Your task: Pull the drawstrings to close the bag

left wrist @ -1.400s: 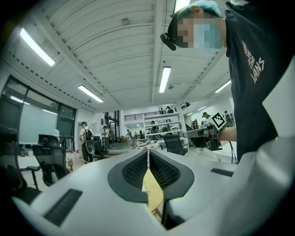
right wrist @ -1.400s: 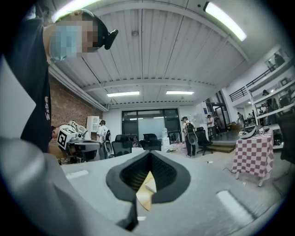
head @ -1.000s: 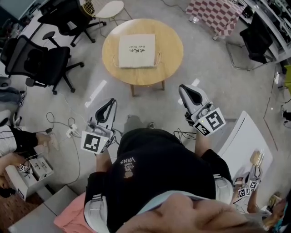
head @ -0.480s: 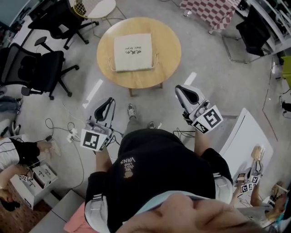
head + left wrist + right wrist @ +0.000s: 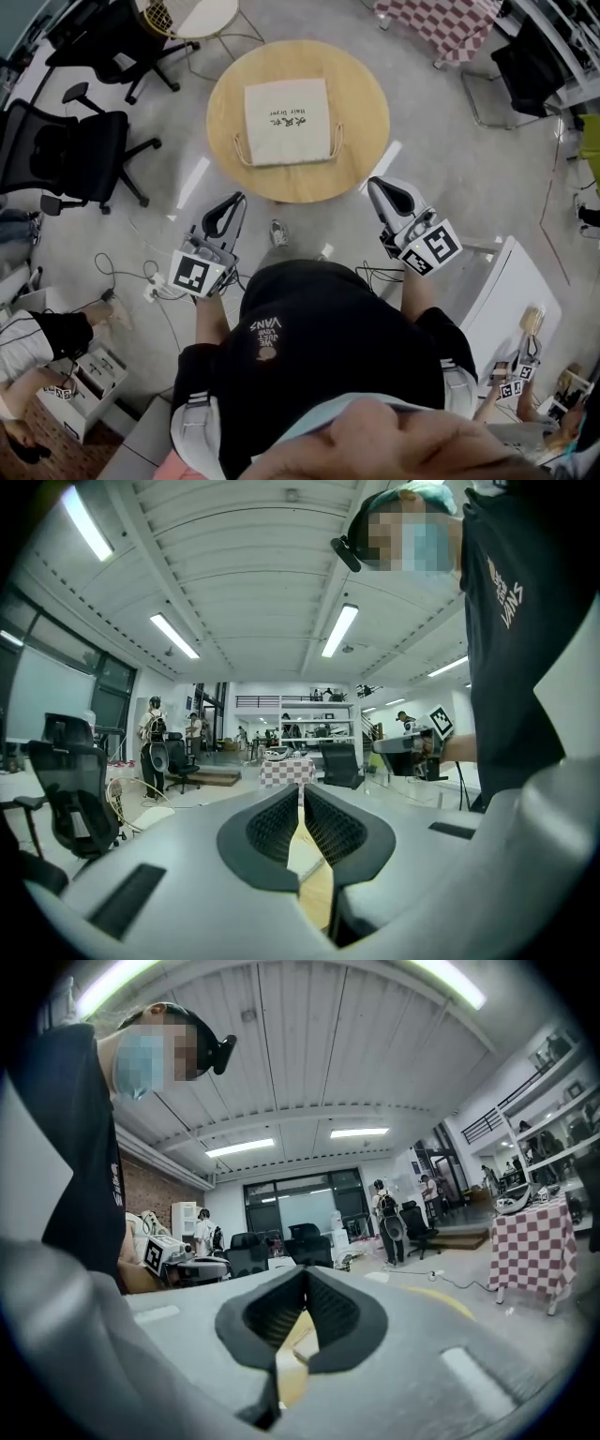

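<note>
The left hand-held gripper (image 5: 230, 204) and right hand-held gripper (image 5: 382, 190) have neared the round wooden surface's (image 5: 366, 141) near edge (both closed, empty); the cream cloth drawstring bag (image 5: 287, 109) at centre lies untouched.

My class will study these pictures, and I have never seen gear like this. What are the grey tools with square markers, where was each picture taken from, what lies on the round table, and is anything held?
There is no robot: a person holds a tool in each hand, the left gripper and the right gripper, each with two fingers; the marked cubes are part of them. One picture comes from a camera on the person's head, looking steeply down. The other two come from cameras riding on the grippers, looking along their fingers. On the round wooden table lies a flat cream bag with drawstrings looping at its sides. Both grippers are shut and empty, short of the table.
</note>
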